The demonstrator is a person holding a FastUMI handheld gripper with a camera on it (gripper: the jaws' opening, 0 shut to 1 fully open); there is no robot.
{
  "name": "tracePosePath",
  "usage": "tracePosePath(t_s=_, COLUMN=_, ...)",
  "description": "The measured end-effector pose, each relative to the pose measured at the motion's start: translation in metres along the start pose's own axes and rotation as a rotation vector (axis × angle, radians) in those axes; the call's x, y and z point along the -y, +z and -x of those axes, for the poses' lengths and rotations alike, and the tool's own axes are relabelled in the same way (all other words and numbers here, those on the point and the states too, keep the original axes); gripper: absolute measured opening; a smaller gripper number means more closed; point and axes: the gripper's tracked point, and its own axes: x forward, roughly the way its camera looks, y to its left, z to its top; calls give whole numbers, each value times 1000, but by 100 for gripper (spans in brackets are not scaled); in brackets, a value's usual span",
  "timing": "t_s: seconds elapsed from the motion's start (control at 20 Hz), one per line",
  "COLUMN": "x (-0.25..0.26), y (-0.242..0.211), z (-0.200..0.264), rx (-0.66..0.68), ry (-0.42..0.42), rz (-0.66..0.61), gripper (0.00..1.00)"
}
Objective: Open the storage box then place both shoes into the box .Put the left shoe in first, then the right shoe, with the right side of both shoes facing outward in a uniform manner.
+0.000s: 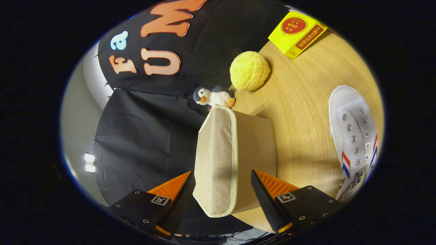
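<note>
So in the gripper view, the gripper (223,200) has its jaws spread wide around the near end of the beige woven-fabric storage box (235,160); can't tell if either finger touches it. The box's long axis runs straight away from the fingers, toward a small plush penguin (214,96) at its far end. Past the penguin sits a fuzzy yellow ball (249,70), and beyond the ball a yellow card box (297,32). Off to the box's side on the light wooden table (299,102) lies a white canvas shoe (356,136) with red and blue stripes, toe pointing away, roughly parallel to the box.

Yellow knobbly ball (249,70) on wooden table (299,102), near far edge. Small plush penguin (214,96) just beside ball, lying at table edge. Yellow booklet w/ red round mark (297,31) further back, apart from ball. Black cloth wall (146,136) behind.
</note>
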Motion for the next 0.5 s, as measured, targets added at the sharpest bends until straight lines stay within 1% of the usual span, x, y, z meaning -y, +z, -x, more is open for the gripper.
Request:
tracePosePath(t_s=0.1, x=3, y=-5, z=-5, rx=-32, ry=7, rz=-16, gripper=97)
tracePosePath(t_s=0.2, x=-2, y=-9, z=-10, rx=-63, ry=32, rz=-40, gripper=97)
tracePosePath(t_s=0.35, x=-18, y=-17, z=-9, rx=-102, ry=114, rz=-93, gripper=96)
tracePosePath(t_s=0.4, x=-22, y=-16, z=-7, rx=-103, ry=129, rz=-99, gripper=96)
tracePosePath(t_s=0.5, x=-25, y=-14, z=-5, rx=-90, ry=129, rz=-92, gripper=95)
